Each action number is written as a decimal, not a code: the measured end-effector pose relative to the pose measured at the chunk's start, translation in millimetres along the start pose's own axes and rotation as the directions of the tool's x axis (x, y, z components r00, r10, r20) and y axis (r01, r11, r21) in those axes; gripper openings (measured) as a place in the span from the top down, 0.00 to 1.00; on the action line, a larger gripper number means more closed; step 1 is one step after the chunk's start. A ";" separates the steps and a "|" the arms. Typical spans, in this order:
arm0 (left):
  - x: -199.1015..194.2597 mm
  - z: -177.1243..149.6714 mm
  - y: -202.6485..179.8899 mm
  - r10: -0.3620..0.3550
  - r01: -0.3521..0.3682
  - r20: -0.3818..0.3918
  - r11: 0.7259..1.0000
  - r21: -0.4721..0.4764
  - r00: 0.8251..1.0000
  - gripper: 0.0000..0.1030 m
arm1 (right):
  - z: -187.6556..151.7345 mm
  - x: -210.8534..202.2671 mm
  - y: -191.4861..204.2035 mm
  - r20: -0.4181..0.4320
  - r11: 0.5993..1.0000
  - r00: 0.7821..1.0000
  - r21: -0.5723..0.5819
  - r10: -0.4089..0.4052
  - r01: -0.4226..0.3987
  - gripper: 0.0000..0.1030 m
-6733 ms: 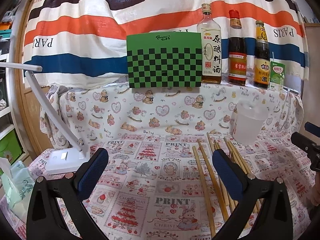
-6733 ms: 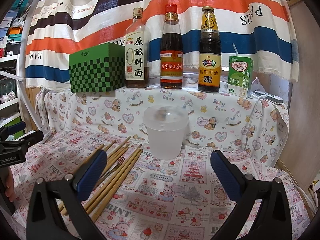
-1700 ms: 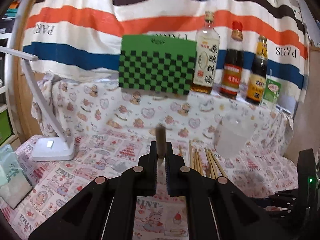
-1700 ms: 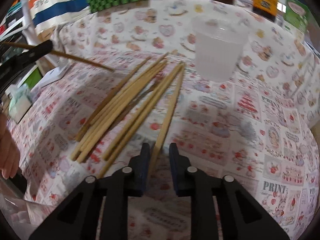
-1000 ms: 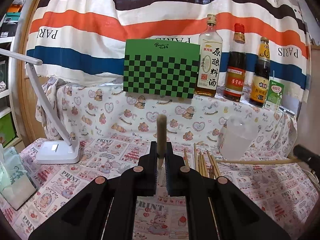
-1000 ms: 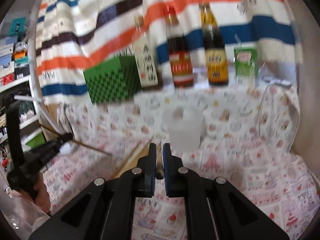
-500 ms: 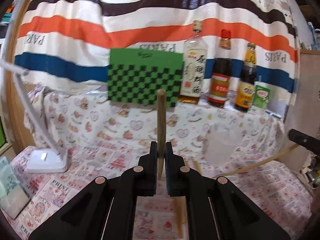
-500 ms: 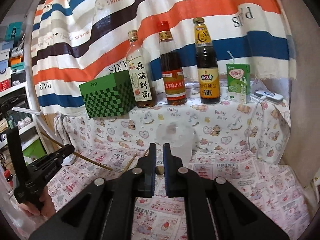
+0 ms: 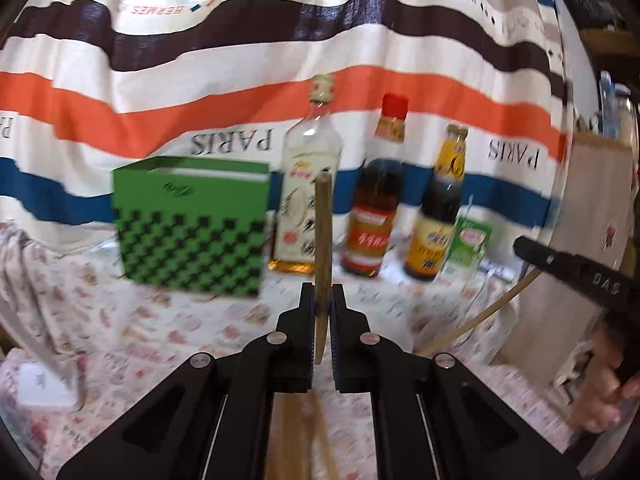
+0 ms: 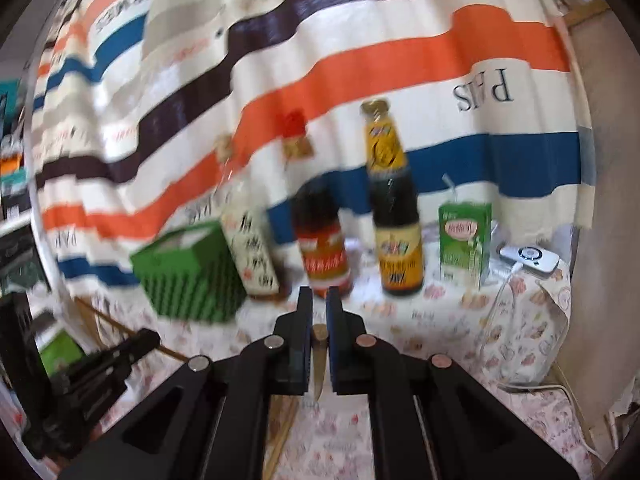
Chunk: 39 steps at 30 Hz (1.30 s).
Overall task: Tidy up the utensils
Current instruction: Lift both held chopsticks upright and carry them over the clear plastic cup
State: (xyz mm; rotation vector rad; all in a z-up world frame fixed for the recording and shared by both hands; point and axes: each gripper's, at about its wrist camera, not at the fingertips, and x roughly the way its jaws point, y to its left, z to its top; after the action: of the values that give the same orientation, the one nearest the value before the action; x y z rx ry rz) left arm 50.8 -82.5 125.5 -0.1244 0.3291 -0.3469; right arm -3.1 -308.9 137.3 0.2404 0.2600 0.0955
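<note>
My left gripper (image 9: 321, 294) is shut on a wooden chopstick (image 9: 323, 240) that stands upright between its jaws, high above the table. My right gripper (image 10: 318, 298) is shut on another chopstick (image 10: 319, 334) seen end-on. In the left wrist view the right gripper (image 9: 576, 272) shows at the right with its chopstick (image 9: 476, 320) slanting down to the left. In the right wrist view the left gripper (image 10: 104, 364) shows at lower left with its chopstick (image 10: 120, 326). Loose chopsticks (image 9: 296, 436) lie on the table below. The plastic cup is not clearly visible.
On the back shelf stand a green checkered box (image 9: 192, 224), a clear bottle (image 9: 308, 208), a red-capped bottle (image 9: 376, 208), a dark sauce bottle (image 9: 438, 212) and a green carton (image 9: 468, 248). A white lamp base (image 9: 44, 388) sits at left. A white device (image 10: 528, 258) with a cable lies at right.
Both grippers have risen and tilted upward with their chopsticks; the table and cup have dropped out of view and the bottles loom larger. Both views are blurred by motion.
</note>
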 end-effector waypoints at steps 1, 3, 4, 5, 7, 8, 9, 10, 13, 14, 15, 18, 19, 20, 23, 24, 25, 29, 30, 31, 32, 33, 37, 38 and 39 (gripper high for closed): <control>2.7 4.4 -2.9 -0.011 0.011 0.003 1.000 -0.004 1.000 0.95 | 3.4 0.6 -3.4 0.008 1.000 1.000 0.021 0.014 -0.014 0.94; 8.2 13.0 -10.0 -0.041 0.041 0.008 0.999 -0.001 0.999 0.95 | 8.0 -0.7 -9.6 0.032 0.998 0.999 0.049 0.037 -0.039 0.94; 10.9 16.0 -14.3 -0.058 0.058 0.005 0.998 0.005 0.998 0.95 | 9.9 -3.2 -13.9 0.054 0.996 0.997 0.065 0.051 -0.054 0.94; 14.2 17.9 -19.0 -0.071 0.071 0.001 0.997 0.014 0.997 0.95 | 10.6 -5.1 -16.8 0.071 0.995 0.996 0.077 0.055 -0.061 0.94; 22.9 19.3 -29.4 -0.075 0.075 -0.011 0.996 0.043 0.997 0.95 | 13.2 -7.3 -21.2 0.096 0.995 0.995 0.081 0.041 -0.049 0.94; 26.6 18.4 -33.6 -0.071 0.072 -0.013 0.996 0.055 0.997 0.95 | 13.9 -7.6 -23.7 0.108 0.996 0.994 0.084 0.027 -0.037 0.94; 32.4 16.8 -37.8 -0.071 0.072 -0.020 0.995 0.062 0.997 0.95 | 14.6 -6.7 -26.4 0.112 0.996 0.994 0.089 0.020 -0.030 0.94; 38.9 15.0 -40.6 -0.072 0.074 -0.034 0.995 0.064 0.997 0.95 | 14.4 -3.1 -29.5 0.108 0.995 0.994 0.094 0.013 -0.023 0.94; 60.6 7.7 -42.4 -0.073 0.077 -0.086 0.996 0.041 0.994 0.95 | 10.3 13.9 -38.2 0.071 0.994 0.997 0.110 -0.007 -0.001 0.94; 67.9 5.5 -41.4 -0.082 0.086 -0.106 0.996 0.026 0.991 0.95 | 8.4 20.6 -40.2 0.052 0.994 0.999 0.112 -0.007 0.001 0.94; 74.4 2.4 -39.8 -0.092 0.094 -0.125 0.995 0.013 0.988 0.95 | 5.9 27.6 -42.2 0.032 0.993 0.999 0.115 -0.007 0.003 0.94; 88.0 -6.4 -36.6 -0.094 0.095 -0.154 0.995 0.002 0.984 0.95 | -3.7 49.2 -50.2 -0.034 0.990 0.999 0.143 0.019 -0.014 0.94; 91.3 -8.9 -35.8 -0.094 0.096 -0.160 0.995 0.004 0.983 0.95 | -6.0 55.0 -52.4 -0.053 0.988 0.998 0.152 0.032 -0.023 0.94; 94.2 -11.2 -35.5 -0.094 0.096 -0.164 0.995 0.006 0.982 0.95 | -8.2 59.6 -53.5 -0.069 0.987 0.997 0.159 0.039 -0.028 0.94; 101.4 -16.4 -33.7 -0.090 0.092 -0.173 0.996 0.005 0.981 0.95 | -14.2 71.2 -53.4 -0.104 0.988 0.994 0.156 0.038 -0.022 0.94; 104.1 -17.6 -33.3 -0.088 0.089 -0.177 0.996 0.003 0.980 0.95 | -14.9 72.8 -53.3 -0.109 0.988 0.993 0.154 0.035 -0.018 0.94; 106.1 -18.2 -32.8 -0.085 0.087 -0.180 0.996 0.000 0.980 0.95 | -16.1 75.2 -53.2 -0.118 0.988 0.993 0.153 0.031 -0.013 0.94; 111.9 -19.3 -28.5 -0.077 0.076 -0.184 0.997 -0.008 0.980 0.95 | -18.3 79.9 -55.3 -0.138 0.988 0.990 0.155 0.026 -0.004 0.94; 113.1 -19.6 -27.4 -0.073 0.073 -0.185 0.997 -0.009 0.980 0.95 | -18.9 81.1 -55.5 -0.146 0.988 0.989 0.154 0.022 0.001 0.94; 114.1 -19.7 -26.7 -0.071 0.071 -0.187 0.997 -0.010 0.980 0.95 | -19.4 81.4 -55.9 -0.151 0.988 0.988 0.152 0.018 0.005 0.93; 114.8 -19.9 -25.6 -0.070 0.069 -0.188 0.998 -0.011 0.980 0.95 | -19.9 82.3 -55.9 -0.156 0.989 0.988 0.150 0.013 0.011 0.93; 115.5 -20.0 -24.6 -0.066 0.065 -0.189 0.998 -0.011 0.980 0.95 | -20.7 83.1 -56.2 -0.159 0.989 0.987 0.150 0.011 0.013 0.93; 118.2 -19.5 -22.1 -0.052 0.052 -0.190 0.999 -0.006 0.980 0.94 | -22.1 86.6 -56.9 -0.181 0.989 0.983 0.144 -0.004 0.031 0.93; 118.4 -19.6 -21.6 -0.048 0.048 -0.189 0.999 -0.006 0.981 0.94 | -22.6 87.5 -56.8 -0.188 0.989 0.982 0.144 -0.001 0.029 0.87; 117.9 -19.3 -21.4 -0.043 0.042 -0.182 0.999 -0.005 0.982 0.94 | -22.8 88.5 -56.5 -0.201 0.989 0.980 0.143 -0.004 0.033 0.79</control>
State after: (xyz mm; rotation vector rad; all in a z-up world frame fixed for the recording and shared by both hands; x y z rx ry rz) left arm 142.3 -145.3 76.4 -0.1009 0.5078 -0.4016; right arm 79.5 -347.4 80.4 0.3742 0.4704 0.0821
